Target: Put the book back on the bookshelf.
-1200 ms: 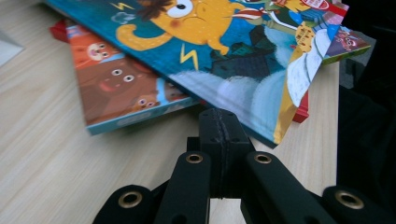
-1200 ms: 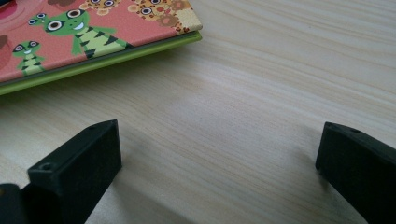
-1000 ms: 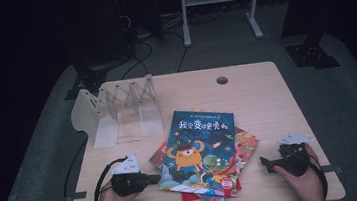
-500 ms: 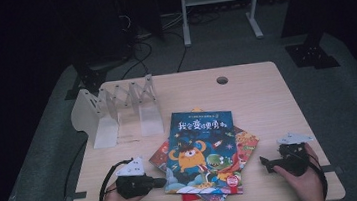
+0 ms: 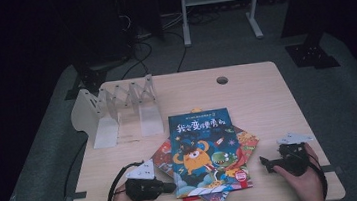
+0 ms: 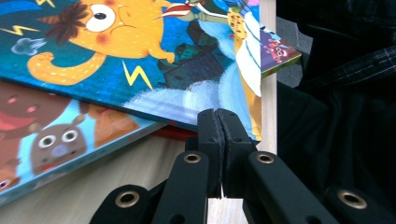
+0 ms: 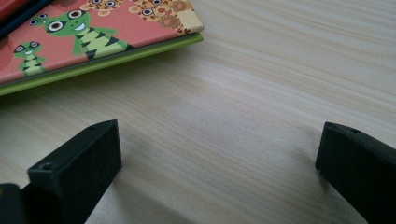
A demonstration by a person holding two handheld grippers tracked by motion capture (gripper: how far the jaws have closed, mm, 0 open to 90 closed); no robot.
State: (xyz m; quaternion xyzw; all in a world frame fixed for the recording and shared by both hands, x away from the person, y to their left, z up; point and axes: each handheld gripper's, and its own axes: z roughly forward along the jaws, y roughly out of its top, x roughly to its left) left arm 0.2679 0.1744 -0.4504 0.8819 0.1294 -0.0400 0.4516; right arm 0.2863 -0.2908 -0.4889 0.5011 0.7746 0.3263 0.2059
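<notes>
A: While held low at the near left of the bench (image 5: 246, 93), points right toward the pile of books: left gripper (image 5: 168, 186). Jaws pressed flat together, nothing between them.

B: Touching the pile?

A: Cannot tell. Seen along the jaws in the left gripper view, tips sit right at the near left edge of the blue book (image 6: 140, 60), about level with its underside. Contact or a thin gap, hard to say.

B: And where does the blue book lie?

A: Lies flat on top of the pile, at the near middle of the bench, cover up, with an orange monster on it. Sits squarer to the bench than the books under it, which fan out on either side.

B: Under it?

A: On the left, pokes out a book with a brown creature (image 6: 56, 140). On the right, sticks out a red book with a green edge (image 7: 93, 32), printed with green striped creatures.

B: Right gripper (image 5: 266, 161)?

A: Rests in a hand at the near right, pointing left at the pile but clearly apart from it. Jaws spread wide, holding nothing, bare wood between them.

B: Anything else up there?

A: Stands at the far left, well apart from the pile: a white folding rack (image 5: 116, 104). Far middle, a small round hole (image 5: 222, 80) in the bench.
</notes>
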